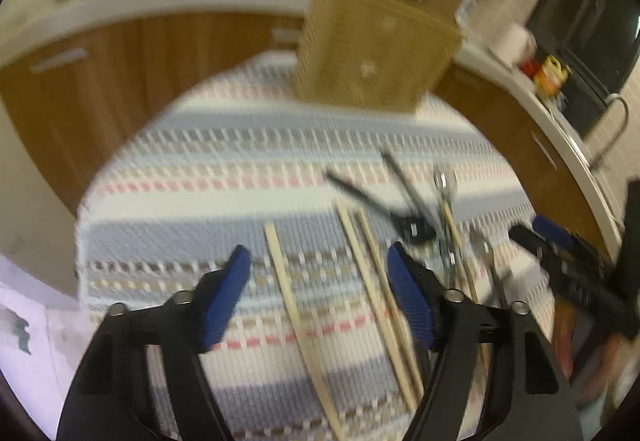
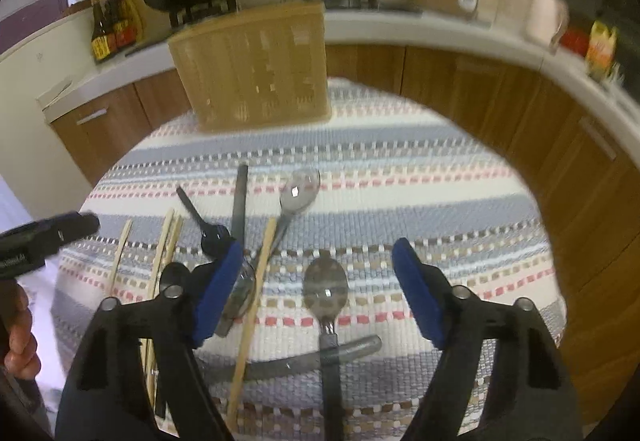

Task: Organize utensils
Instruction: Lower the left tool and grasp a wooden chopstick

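Right wrist view: we find the right gripper with jaws apart, holding nothing. A spoon lies on the cloth between its fingers, handle pointing back toward us. Left gripper, likewise spread, hangs over the chopsticks. Basket stands beyond. We judge the right nearer the spoon.

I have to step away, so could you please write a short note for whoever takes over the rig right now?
Left gripper: jaws open, empty, above the chopsticks on the striped cloth.
Right gripper: jaws open, empty, above a spoon.
All loose on the cloth: chopsticks at left, another spoon and dark-handled utensils mid-cloth.
Basket stands at the far edge of the cloth; its inside is hidden.
Done: nothing evident. Left: pick up and sort every utensil, probably into the basket.
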Demonstrator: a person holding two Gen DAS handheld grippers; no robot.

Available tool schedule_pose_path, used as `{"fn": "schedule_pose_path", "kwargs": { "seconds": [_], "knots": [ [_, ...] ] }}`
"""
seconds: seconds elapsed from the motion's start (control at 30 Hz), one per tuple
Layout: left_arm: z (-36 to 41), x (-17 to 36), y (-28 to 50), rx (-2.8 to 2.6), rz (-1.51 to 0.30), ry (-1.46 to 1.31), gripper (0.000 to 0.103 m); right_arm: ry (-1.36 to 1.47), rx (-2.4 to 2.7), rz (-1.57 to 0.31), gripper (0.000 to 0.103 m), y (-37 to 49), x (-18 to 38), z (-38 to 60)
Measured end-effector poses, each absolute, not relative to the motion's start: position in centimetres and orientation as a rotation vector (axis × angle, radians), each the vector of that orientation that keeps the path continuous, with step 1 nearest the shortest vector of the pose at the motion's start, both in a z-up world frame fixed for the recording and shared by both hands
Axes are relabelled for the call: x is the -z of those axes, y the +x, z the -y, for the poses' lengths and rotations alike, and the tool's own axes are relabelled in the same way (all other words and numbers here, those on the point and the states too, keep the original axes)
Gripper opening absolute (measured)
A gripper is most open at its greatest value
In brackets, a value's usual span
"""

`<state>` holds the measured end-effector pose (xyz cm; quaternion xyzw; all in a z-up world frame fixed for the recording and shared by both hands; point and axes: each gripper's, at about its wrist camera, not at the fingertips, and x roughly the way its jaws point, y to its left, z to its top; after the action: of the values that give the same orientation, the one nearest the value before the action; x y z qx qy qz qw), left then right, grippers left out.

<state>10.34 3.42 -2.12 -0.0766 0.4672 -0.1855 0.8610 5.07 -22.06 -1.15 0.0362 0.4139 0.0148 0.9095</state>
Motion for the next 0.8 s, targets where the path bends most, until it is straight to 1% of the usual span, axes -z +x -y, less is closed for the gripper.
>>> {"fn": "schedule_pose_path", "kwargs": {
  "seconds": [0.03,0.07,0.1,0.17,0.23,0.27,0.3,0.33,0.37,0.43,0.57,0.63,0.8],
  "knots": [
    [-3.6,2.5,10.5,0.406,-1.01,-0.166,0.059,0.106,-0.046,-0.894,0.065,5.5,1.2,22.9],
    [-3.7,3.0,10.6,0.418,-1.038,-0.168,0.057,0.141,-0.06,-0.93,0.059,5.9,1.3,23.8],
    [-3.9,3.4,10.6,0.421,-1.057,-0.172,0.054,0.169,-0.068,-0.957,0.057,6.2,1.4,24.5],
    [-3.9,3.9,11.0,0.421,-1.08,-0.164,0.052,0.222,-0.094,-1.022,0.056,7.1,1.7,25.8],
    [-3.7,4.5,11.3,0.417,-1.101,-0.147,0.044,0.25,-0.124,-1.091,0.055,7.9,2.2,26.4],
    [-3.7,4.5,11.6,0.418,-1.112,-0.139,0.042,0.254,-0.143,-1.12,0.052,8.2,2.5,26.3],
    [-3.4,4.4,12.1,0.422,-1.125,-0.132,0.035,0.253,-0.157,-1.151,0.048,8.4,2.7,26.0],
    [-3.0,4.8,12.4,0.431,-1.145,-0.126,0.032,0.247,-0.164,-1.181,0.045,8.8,2.9,25.7],
    [-3.0,4.8,12.8,0.436,-1.168,-0.127,0.032,0.232,-0.166,-1.209,0.038,9.0,3.2,25.1],
    [-2.9,5.5,13.2,0.459,-1.201,-0.146,0.029,0.195,-0.166,-1.237,0.037,9.2,3.6,24.2],
    [-3.4,5.7,13.9,0.464,-1.222,-0.181,0.029,0.126,-0.127,-1.284,0.037,9.5,4.4,23.1],
    [-3.6,6.0,14.3,0.471,-1.244,-0.19,0.027,0.076,-0.113,-1.295,0.037,9.6,4.6,22.5],
    [-2.0,5.9,14.6,0.45,-1.262,-0.107,0.027,-0.043,-0.091,-1.32,0.037,9.8,4.8,20.5]
  ]
}}
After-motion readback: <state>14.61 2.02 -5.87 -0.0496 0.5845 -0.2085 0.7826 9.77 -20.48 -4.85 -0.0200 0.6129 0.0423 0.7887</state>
